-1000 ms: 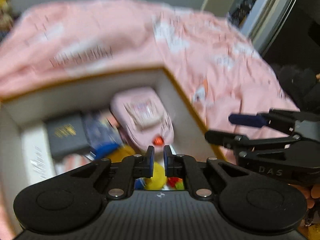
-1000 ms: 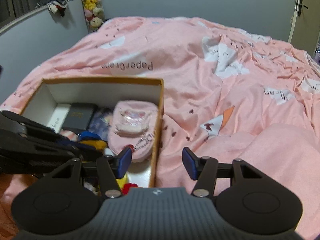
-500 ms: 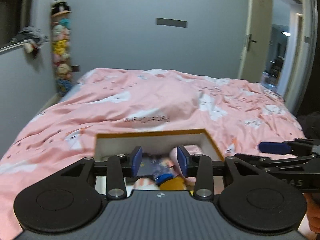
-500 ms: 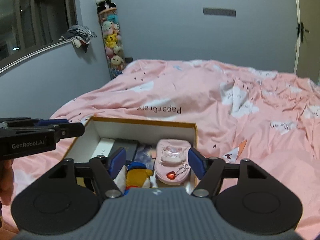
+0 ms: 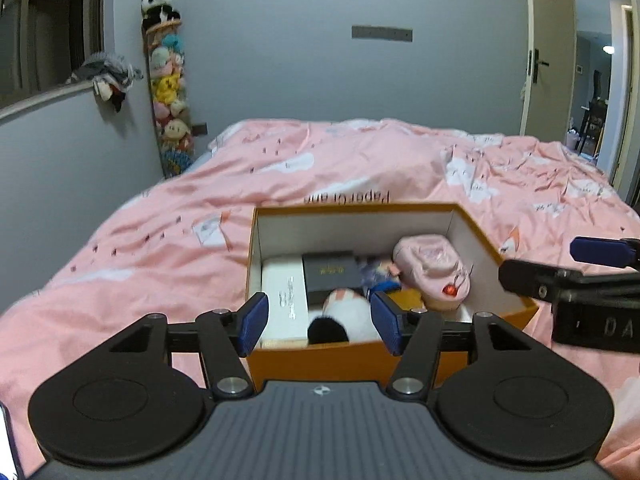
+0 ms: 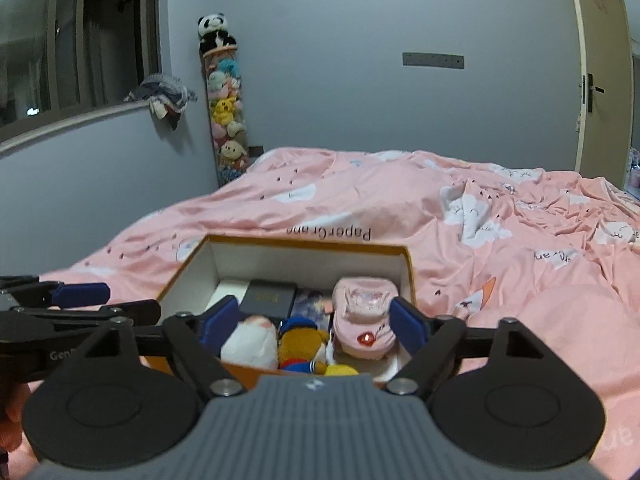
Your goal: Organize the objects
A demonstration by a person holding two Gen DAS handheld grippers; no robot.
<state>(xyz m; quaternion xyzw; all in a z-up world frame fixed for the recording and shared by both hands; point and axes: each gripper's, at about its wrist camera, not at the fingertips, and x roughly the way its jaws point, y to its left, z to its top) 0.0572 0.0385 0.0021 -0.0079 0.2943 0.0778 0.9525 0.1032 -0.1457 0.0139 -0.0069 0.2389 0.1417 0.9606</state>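
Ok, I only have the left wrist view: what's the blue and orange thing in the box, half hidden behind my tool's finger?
Observer: The right wrist view shows it whole. It's a plush with a blue cap, lying between the white plush and the pink pouch.
Operator: And the right tool, is it holding anything? I only see it side-on.
Observer: No. The right tool is wide open and empty, hovering over the near end of the box.
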